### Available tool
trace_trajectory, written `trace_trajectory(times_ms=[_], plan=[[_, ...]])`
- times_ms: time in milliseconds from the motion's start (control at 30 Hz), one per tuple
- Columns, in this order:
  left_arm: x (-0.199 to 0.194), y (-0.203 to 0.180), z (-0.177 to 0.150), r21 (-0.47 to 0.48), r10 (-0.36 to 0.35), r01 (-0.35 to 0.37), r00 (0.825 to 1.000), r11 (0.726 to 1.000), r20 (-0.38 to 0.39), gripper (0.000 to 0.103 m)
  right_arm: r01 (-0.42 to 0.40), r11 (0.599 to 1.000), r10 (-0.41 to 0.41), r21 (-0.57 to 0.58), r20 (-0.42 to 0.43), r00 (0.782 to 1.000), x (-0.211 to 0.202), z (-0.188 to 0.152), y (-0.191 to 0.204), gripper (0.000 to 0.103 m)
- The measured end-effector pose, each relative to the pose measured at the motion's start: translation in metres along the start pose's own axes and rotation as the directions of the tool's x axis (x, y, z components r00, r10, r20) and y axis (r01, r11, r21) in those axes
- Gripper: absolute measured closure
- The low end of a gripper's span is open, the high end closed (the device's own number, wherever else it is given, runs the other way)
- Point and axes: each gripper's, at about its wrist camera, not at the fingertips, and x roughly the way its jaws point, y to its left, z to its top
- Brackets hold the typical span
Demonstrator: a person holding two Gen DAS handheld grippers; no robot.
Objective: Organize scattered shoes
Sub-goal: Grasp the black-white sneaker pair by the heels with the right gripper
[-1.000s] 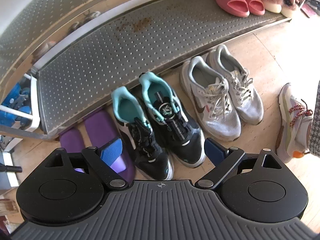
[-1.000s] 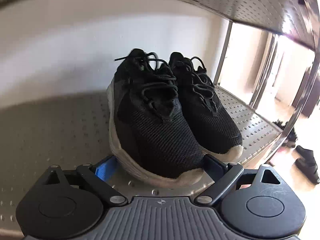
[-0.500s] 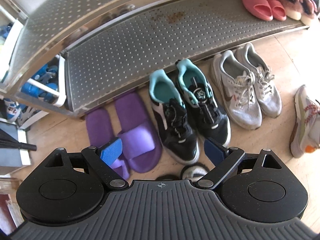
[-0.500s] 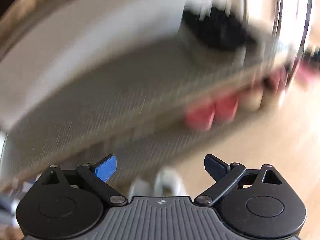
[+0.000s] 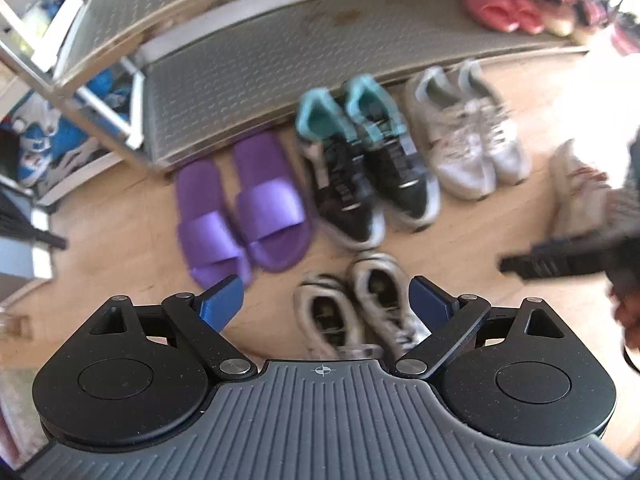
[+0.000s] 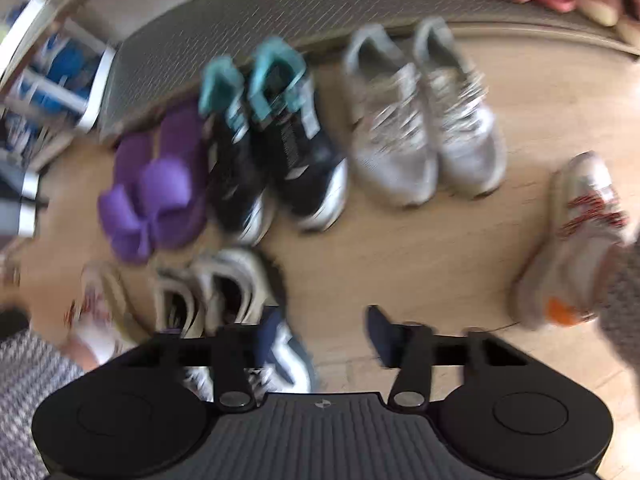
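Hovering above the floor (image 5: 120, 216), my left hand-held gripper (image 5: 326, 300) and right hand-held gripper (image 6: 324, 336) both gape empty over grey sneakers (image 5: 352, 304).

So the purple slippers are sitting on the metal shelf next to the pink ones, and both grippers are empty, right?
Not quite. The purple rubber slide slippers are on the wooden floor in front of the perforated metal shelf, not on it; only the pink slippers sit there. The left wrist view shows this. The left gripper and right gripper are indeed empty.
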Motion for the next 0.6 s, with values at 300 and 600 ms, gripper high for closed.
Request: trace_trajectory(times_ms=[300, 600], plan=[[0.019, 0.041, -0.006, -0.048, 0.083, -0.085, 0.996, 0.995, -0.043, 0.012, -0.068, 0.988, 0.055, -0.137, -0.097, 0.994, 0.06, -0.015, 0.065, 0.063], [0.005, 0.052, 0.006, -0.112, 0.046, -0.047, 0.999, 0.993, -0.005, 0.01, -0.071, 0.976, 0.059, -0.206, -0.067, 0.996, 0.1, -0.007, 0.105, 0.055]])
